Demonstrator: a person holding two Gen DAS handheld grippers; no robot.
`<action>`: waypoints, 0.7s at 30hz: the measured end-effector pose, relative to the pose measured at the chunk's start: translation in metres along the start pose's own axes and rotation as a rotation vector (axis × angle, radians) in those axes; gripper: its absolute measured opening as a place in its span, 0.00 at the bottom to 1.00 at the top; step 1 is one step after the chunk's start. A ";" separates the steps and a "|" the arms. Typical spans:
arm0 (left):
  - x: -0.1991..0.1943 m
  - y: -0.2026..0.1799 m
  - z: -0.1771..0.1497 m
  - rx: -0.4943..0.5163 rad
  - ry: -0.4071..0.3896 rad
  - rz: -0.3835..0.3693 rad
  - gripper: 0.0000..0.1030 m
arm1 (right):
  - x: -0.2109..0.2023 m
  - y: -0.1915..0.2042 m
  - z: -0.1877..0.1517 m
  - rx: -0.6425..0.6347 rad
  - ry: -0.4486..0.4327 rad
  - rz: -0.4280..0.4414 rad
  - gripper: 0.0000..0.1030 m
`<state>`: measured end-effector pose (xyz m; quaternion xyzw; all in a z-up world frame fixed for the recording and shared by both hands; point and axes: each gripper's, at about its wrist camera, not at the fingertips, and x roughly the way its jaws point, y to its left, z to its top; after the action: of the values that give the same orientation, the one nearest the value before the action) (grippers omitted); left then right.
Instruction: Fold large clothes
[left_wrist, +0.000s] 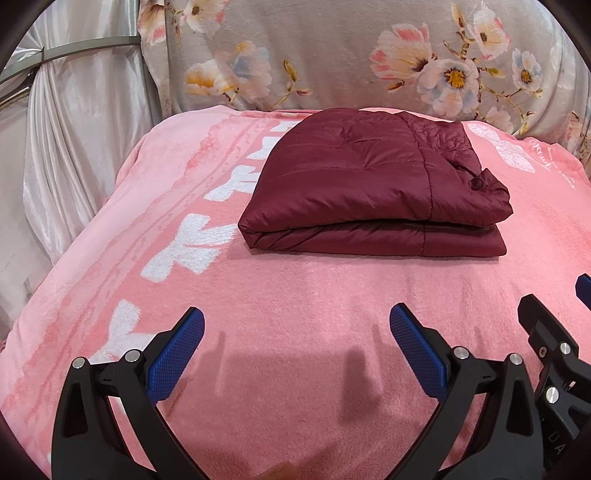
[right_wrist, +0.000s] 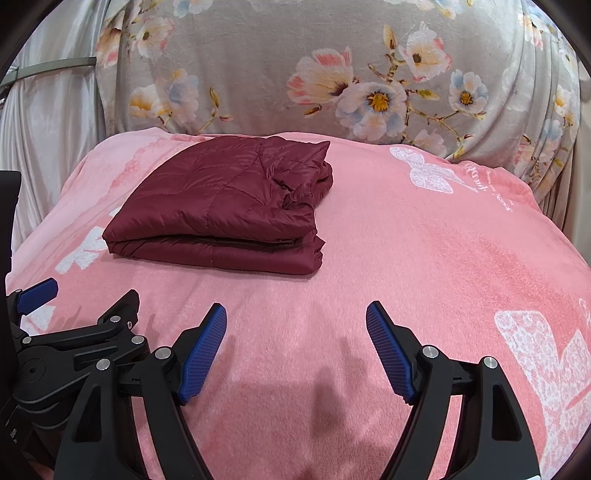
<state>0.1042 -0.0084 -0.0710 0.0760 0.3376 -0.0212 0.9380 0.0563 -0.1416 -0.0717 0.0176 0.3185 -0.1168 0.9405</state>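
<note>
Pink fleece blanket (left_wrist: 295, 295) over the bed, serving as folding surface. Dark red quilted puffer jacket (left_wrist: 373, 188) folded compact near the far edge, apparently finished. Left gripper (left_wrist: 295, 332), right gripper (right_wrist: 295, 325) hovering apart from it, jaws spread, empty.

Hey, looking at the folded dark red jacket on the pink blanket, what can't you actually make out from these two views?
- Jacket sleeves, front and zipper: tucked inside the fold in both views.
- Its underside: hidden against the pink blanket.
- Right gripper: cut off by the right edge of the left wrist view, so its open jaws show whole only in its own view.
- White print on the blanket: too distorted to read.
</note>
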 end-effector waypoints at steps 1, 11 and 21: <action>0.000 0.000 0.000 0.000 0.000 0.000 0.95 | 0.000 0.000 0.000 0.000 0.000 0.000 0.74; 0.000 0.000 0.000 0.002 0.001 0.000 0.95 | 0.000 0.000 0.000 0.000 0.001 0.001 0.74; 0.001 0.002 0.000 0.004 0.000 -0.001 0.95 | 0.000 -0.001 0.000 0.000 0.001 0.001 0.74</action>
<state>0.1054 -0.0063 -0.0712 0.0776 0.3377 -0.0225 0.9378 0.0566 -0.1425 -0.0717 0.0179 0.3192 -0.1161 0.9404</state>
